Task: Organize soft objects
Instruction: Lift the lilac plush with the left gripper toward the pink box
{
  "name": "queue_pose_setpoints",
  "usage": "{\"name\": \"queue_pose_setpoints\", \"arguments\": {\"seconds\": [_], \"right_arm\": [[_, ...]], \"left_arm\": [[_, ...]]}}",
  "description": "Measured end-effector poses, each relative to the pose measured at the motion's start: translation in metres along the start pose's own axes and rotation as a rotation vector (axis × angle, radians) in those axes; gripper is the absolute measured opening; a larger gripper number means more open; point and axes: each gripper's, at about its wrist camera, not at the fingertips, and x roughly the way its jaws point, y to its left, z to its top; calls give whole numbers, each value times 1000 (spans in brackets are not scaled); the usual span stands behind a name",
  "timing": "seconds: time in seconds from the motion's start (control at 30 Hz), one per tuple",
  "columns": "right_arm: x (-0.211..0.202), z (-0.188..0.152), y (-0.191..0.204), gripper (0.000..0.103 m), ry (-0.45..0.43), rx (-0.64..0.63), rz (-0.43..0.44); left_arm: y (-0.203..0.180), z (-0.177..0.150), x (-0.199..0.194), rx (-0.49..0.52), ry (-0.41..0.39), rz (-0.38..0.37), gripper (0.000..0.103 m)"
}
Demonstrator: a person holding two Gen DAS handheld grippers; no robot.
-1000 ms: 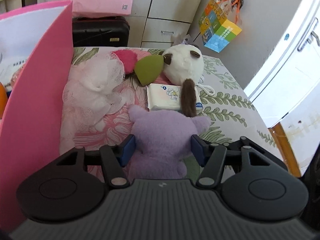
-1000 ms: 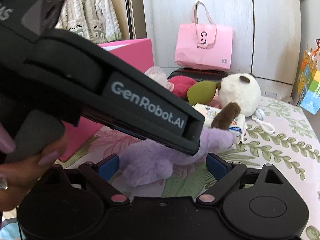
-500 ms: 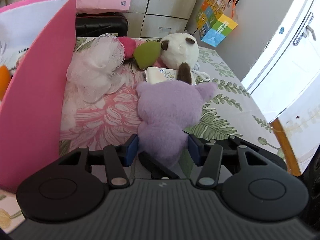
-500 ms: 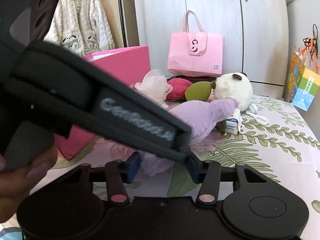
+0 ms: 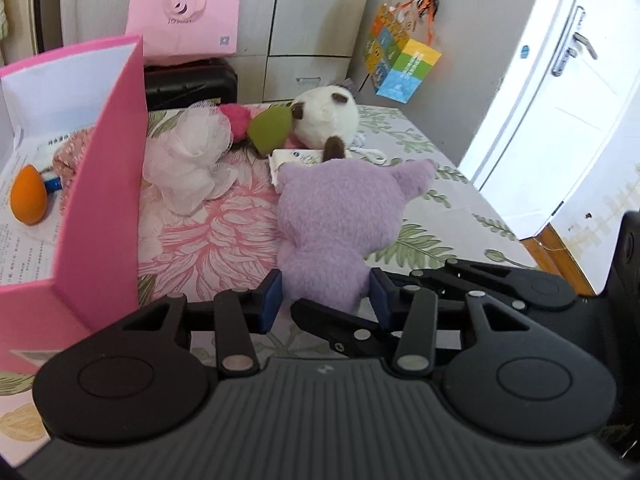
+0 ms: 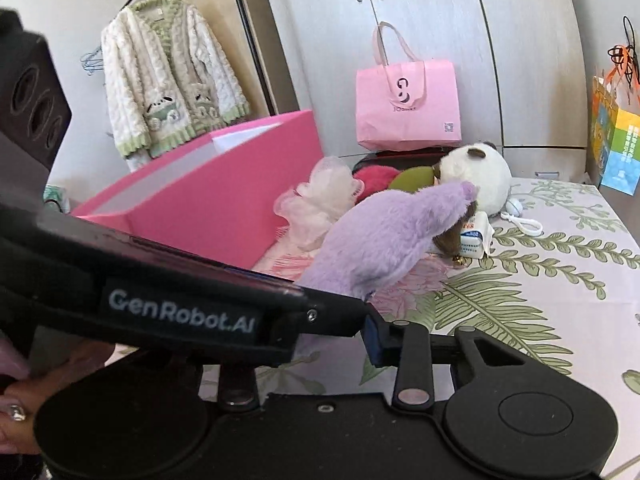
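Both grippers are on the fluffy lilac plush toy (image 5: 340,216). The left gripper (image 5: 325,295) has its blue pads pressed into the toy's lower body from either side, its jaws closing on the plush. The right gripper (image 6: 340,332) comes in from the side; its jaws are also closing with the toy's lower end between them, though only its right pad shows and the left gripper's body hides the other. The toy appears lifted or tilted up off the floral-print surface (image 5: 432,200), just beside the open pink cardboard box (image 5: 100,208).

Progress, as judged: early to midway. The box already holds an orange egg-shaped sponge (image 5: 27,196) and a patterned cloth item. The lilac toy is in hand but not yet in the box. Left on the surface are a white mesh bath pouf (image 5: 188,168), a magenta fluffy item (image 5: 234,116), an olive-green teardrop sponge (image 5: 270,128), a white round plush with brown ears (image 5: 328,120) and a white tissue packet (image 5: 292,158).

The left wrist view alone shows the box interior and both left pads. The right wrist view alone shows the person's fingers (image 6: 16,408) on the left gripper's handle and a cream knitted cardigan (image 6: 172,76) hanging behind.
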Motion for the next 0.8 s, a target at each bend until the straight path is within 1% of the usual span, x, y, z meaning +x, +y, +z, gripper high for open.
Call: {"name": "queue_pose_setpoints", "arguments": {"seconds": [0.23,0.47,0.63,0.8], "right_arm": [[-28,13,26,42,25,-74,17],[-56,21,62,42,49,-174,2],[-72,30,85,42,45,-229,38],[-79,42,114,42,25,-291,77]], "left_arm": [[-5,-4,-38,26,-32,-19,45],[-7,-11,-78,33,-43,-35,45],[-3,-15,-111,37,-66,-23,45],[10,-11,-142,22,-82,10,45]]}}
